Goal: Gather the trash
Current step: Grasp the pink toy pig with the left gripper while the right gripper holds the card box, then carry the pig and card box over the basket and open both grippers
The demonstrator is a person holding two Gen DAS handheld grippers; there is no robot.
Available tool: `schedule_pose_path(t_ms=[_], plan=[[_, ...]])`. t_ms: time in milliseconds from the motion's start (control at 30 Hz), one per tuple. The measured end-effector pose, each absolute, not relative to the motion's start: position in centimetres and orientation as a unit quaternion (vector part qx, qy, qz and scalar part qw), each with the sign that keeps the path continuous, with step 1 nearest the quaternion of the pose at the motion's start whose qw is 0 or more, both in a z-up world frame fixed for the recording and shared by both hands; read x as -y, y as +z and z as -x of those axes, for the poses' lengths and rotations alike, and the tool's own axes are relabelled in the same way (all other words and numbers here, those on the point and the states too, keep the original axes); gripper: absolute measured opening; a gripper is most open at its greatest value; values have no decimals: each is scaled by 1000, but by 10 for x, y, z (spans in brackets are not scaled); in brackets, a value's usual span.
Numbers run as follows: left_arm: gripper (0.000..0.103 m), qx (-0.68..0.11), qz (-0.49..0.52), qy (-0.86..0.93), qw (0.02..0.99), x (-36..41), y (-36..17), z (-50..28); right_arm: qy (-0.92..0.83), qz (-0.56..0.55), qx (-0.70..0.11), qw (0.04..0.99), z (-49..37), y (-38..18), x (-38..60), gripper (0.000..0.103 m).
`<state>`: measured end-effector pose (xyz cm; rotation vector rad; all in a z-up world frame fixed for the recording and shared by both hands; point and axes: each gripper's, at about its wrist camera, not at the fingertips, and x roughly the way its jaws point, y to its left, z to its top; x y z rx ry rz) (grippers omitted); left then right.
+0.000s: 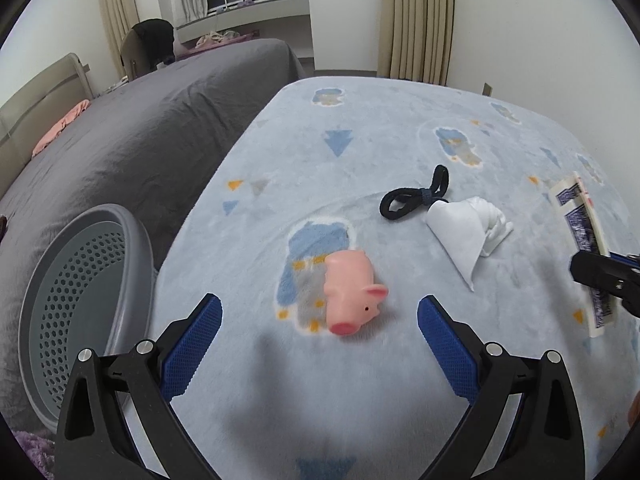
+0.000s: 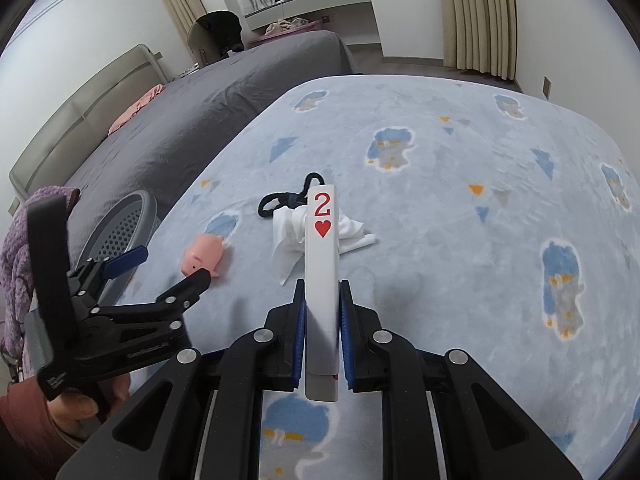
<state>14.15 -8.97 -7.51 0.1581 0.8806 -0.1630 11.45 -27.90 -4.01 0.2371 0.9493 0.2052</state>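
My right gripper [image 2: 322, 286] is shut on a deck of playing cards [image 2: 322, 256], held edge-up above the blanket with a red two of hearts facing the camera. In the left wrist view the deck [image 1: 580, 236] and the right gripper [image 1: 600, 280] appear at the right edge. My left gripper [image 1: 320, 306] is open just above a pink rubber pig [image 1: 348, 292], which lies on the blanket a little past the fingertips. A crumpled white tissue [image 1: 468, 228] and a black knotted cord [image 1: 416, 196] lie farther back. The left gripper [image 2: 172, 266] also shows beside the pig [image 2: 202, 256].
A grey perforated basket [image 1: 80, 300] stands at the blanket's left edge, beside a bed with a grey cover [image 1: 140, 140]. The pale blue patterned blanket [image 2: 480, 220] stretches right and back. A hand [image 2: 72, 412] holds the left gripper, and purple knit fabric [image 2: 20, 240] lies behind it.
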Motion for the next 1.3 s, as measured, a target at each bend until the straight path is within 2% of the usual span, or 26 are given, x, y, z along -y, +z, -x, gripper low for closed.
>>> schedule_pose_path(t_ms=[200,333,400,467,867,1300], plan=[[94,-436,-76,-72,894,94,-86,-154,97,-132,-458,874,-115,-42,289,15],[66,-451,-67,-82,886,95,-91,-160,99,-134,-459,873,-115,-43,290,15],[55,-455,-56,-94,883,94,-91,-160,99,-133,-460,872,-115,-42,290,15],[30,-454,-61,-103,883,95,-89,-157,98,-132,-459,873,-115,-42,290,15],[29,-430,-47,-117,894,59,-53,-131,90,-123,-452,879,-109,-37,262,15],[29,-406,-32,-99,908,-20,-22,-111,125,-87,-437,887,-105,-19,176,15]])
